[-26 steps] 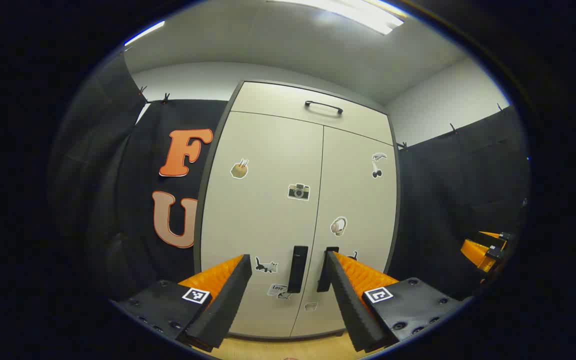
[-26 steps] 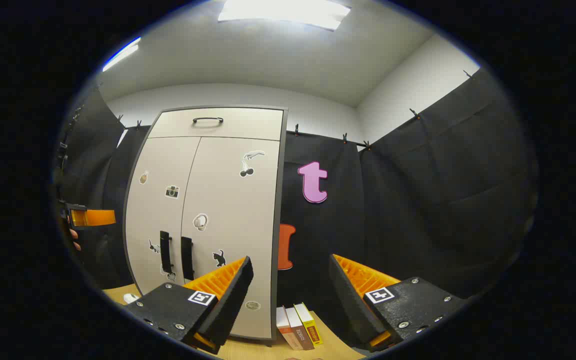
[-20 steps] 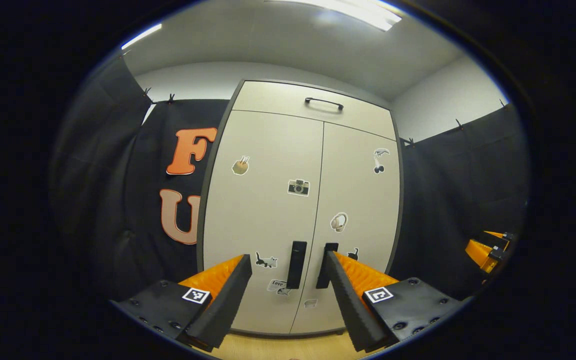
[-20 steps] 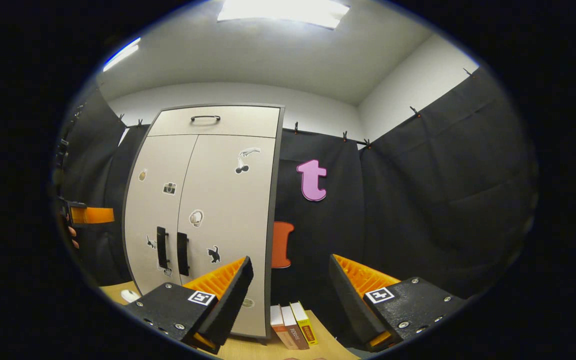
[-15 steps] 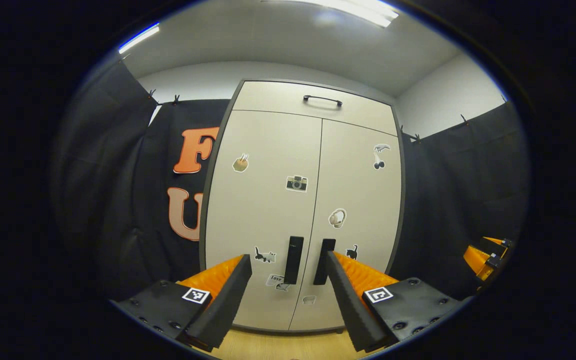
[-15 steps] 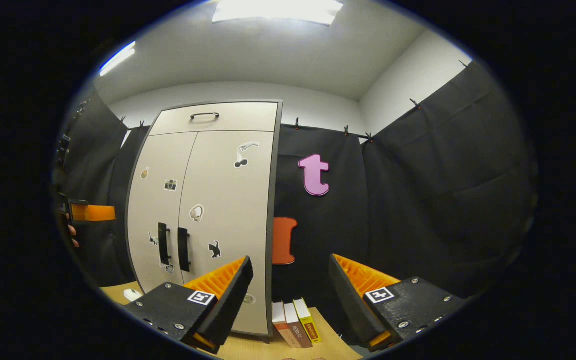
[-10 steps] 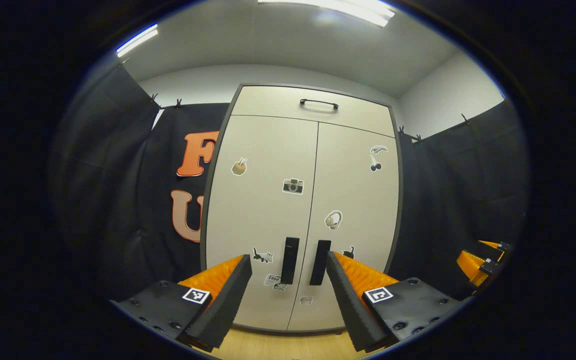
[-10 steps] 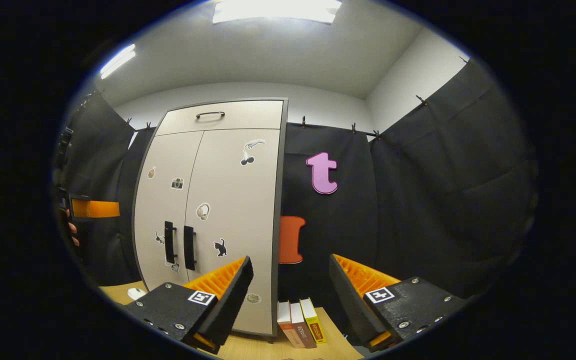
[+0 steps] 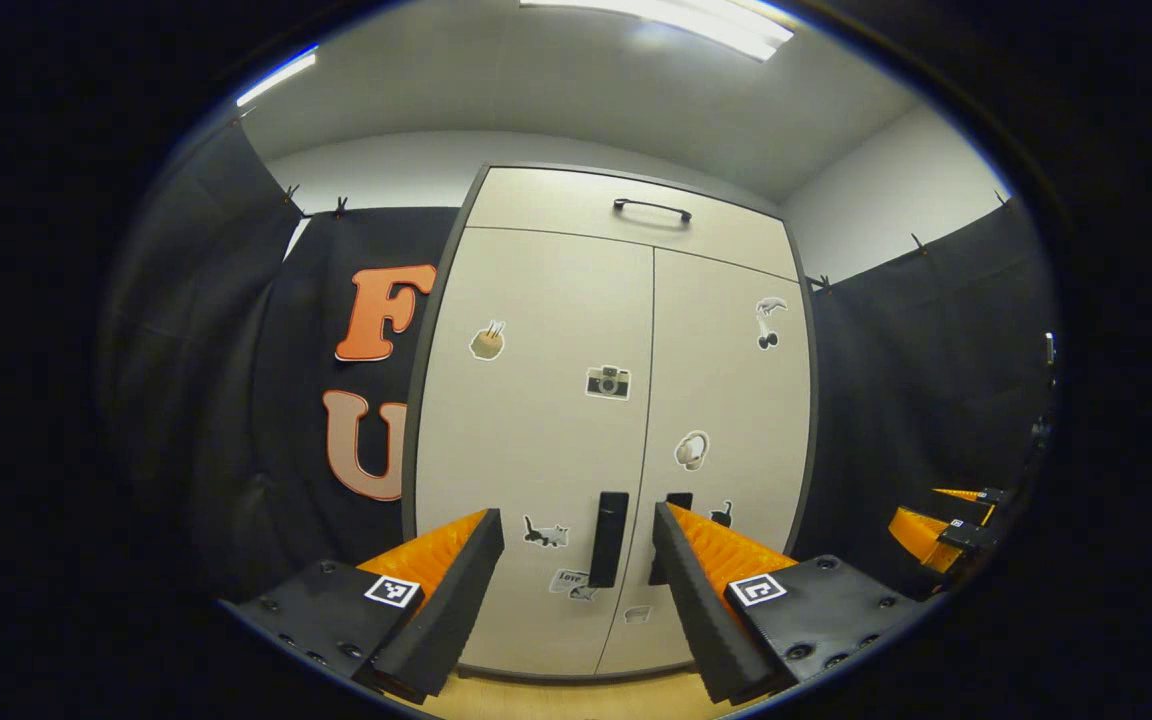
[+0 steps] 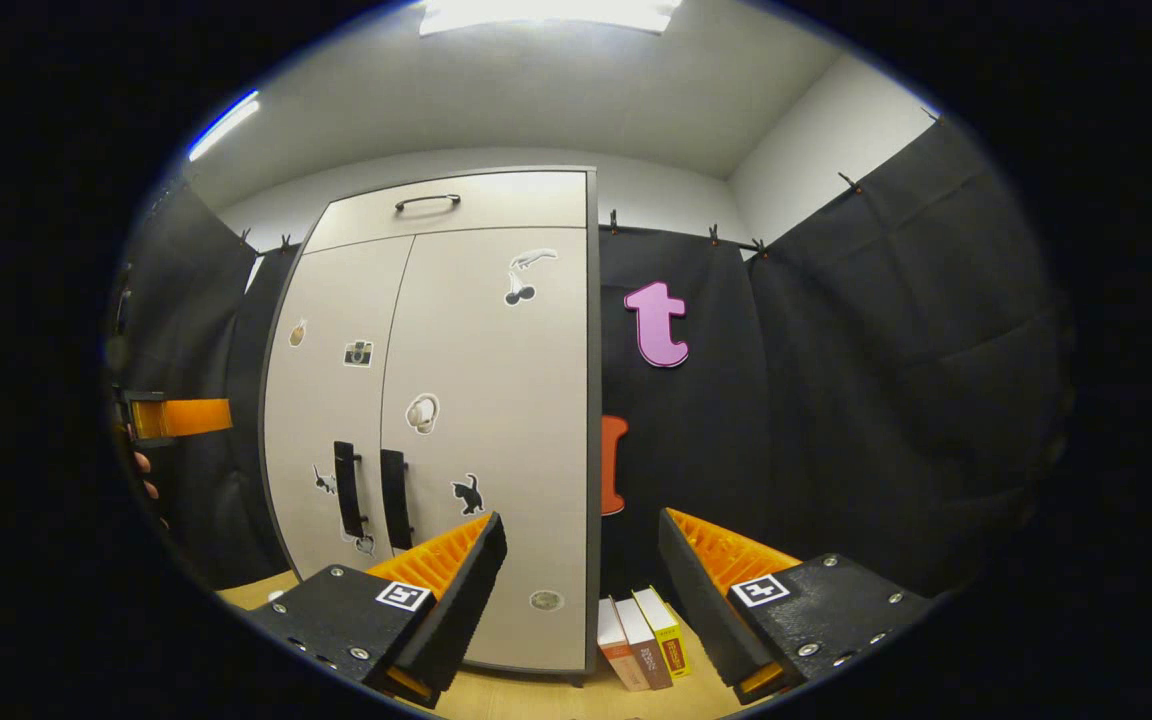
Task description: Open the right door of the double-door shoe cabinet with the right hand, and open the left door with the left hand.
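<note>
both tongs (image 9: 576, 525) (image 10: 581, 530) gape, short of the closed shoe cabinet (image 9: 536, 440) ahead.

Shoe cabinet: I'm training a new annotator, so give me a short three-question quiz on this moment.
1. True or false: both doors of the shoe cabinet are shut.
2. In the right gripper view, what stands on the floor right of the cabinet? A) books B) shoes C) a bucket
3. Fill in: the left gripper is ____, and the left door handle shows between its fingers, farther off.

Key
1. True; the seam is closed in both views.
2. A, the books.
3. open; the right gripper is open too.
</note>
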Tool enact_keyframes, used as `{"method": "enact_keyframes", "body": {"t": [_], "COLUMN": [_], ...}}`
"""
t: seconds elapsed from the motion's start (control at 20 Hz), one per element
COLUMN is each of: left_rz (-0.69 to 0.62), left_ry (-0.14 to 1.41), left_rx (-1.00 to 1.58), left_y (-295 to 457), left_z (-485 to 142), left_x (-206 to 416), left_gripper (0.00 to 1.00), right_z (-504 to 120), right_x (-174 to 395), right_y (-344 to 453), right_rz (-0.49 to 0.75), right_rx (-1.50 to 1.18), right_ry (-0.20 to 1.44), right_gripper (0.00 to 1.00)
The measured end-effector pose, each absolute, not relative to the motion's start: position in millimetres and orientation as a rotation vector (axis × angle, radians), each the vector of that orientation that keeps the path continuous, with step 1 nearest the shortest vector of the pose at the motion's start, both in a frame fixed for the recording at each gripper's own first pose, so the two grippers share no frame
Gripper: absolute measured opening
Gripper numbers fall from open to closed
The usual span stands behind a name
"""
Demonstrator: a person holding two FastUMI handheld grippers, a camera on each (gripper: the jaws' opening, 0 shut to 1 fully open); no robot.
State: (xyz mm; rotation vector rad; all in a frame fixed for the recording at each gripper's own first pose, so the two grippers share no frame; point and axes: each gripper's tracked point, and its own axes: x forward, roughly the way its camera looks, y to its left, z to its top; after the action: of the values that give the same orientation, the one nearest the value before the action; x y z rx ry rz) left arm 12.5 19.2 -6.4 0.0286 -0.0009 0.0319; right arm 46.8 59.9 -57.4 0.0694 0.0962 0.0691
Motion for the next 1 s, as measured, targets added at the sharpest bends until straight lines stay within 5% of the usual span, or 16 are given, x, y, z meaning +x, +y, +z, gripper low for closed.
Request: {"method": "enact_keyframes", "body": {"t": [0.7, 1.0], "left_rz": [0.12, 0.222], "left_ry": [0.037, 0.062], "left_rx": [0.062, 0.039], "left_y": [170.1, 225.3], "left_z": [-38.0, -54.3], "left_x": [26.5, 13.0], "left_gripper": [0.96, 0.95], "right_z": [-116.1, -151.0], "right_x": [131.0, 166.3], "right_y": [233.3, 270.2], "right_rz": [0.197, 0.203], "right_rx": [0.124, 0.082], "right_ry": [0.27, 0.352], "right_gripper": [0.93, 0.77]}}
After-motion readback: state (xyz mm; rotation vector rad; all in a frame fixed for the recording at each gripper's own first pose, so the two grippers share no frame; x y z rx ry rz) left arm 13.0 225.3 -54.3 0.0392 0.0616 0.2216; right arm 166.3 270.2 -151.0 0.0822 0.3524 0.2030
